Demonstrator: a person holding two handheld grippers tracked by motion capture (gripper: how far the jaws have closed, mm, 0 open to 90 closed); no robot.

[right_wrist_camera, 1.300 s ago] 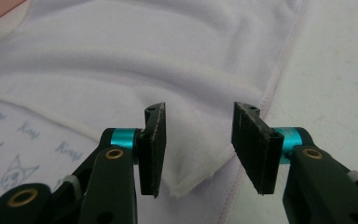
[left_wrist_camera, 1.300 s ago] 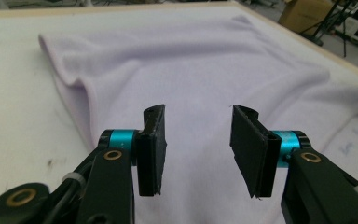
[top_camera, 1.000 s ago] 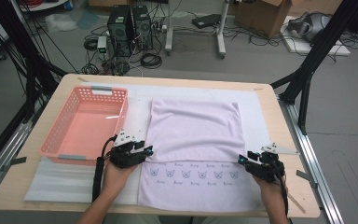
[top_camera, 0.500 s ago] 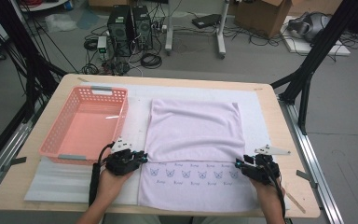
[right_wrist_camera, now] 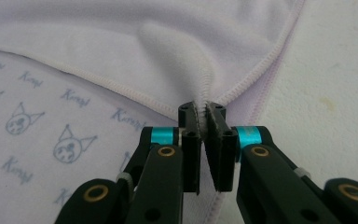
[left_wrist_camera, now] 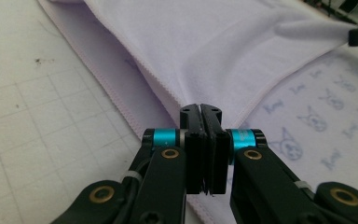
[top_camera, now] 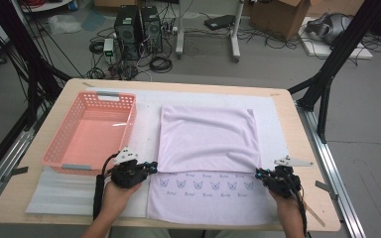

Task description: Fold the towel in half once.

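Left claw (left_wrist_camera: pixel 200 109) and right claw (right_wrist_camera: pixel 201 108), just closed, each pinch the lilac towel's (top_camera: pixel 206 139) folded edge.

A light wooden table (top_camera: pixel 305 148) carries a white gridded mat (top_camera: pixel 268 106). On the mat lie a pale lilac towel (top_camera: pixel 208 141), partly folded, and a pink plastic basket (top_camera: pixel 92 134) just beside its left edge.

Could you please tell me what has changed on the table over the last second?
Both the left gripper and the right gripper have just closed their jaws, each pinching a corner of the lilac towel. The towel's fold and the pink basket stayed as they were.
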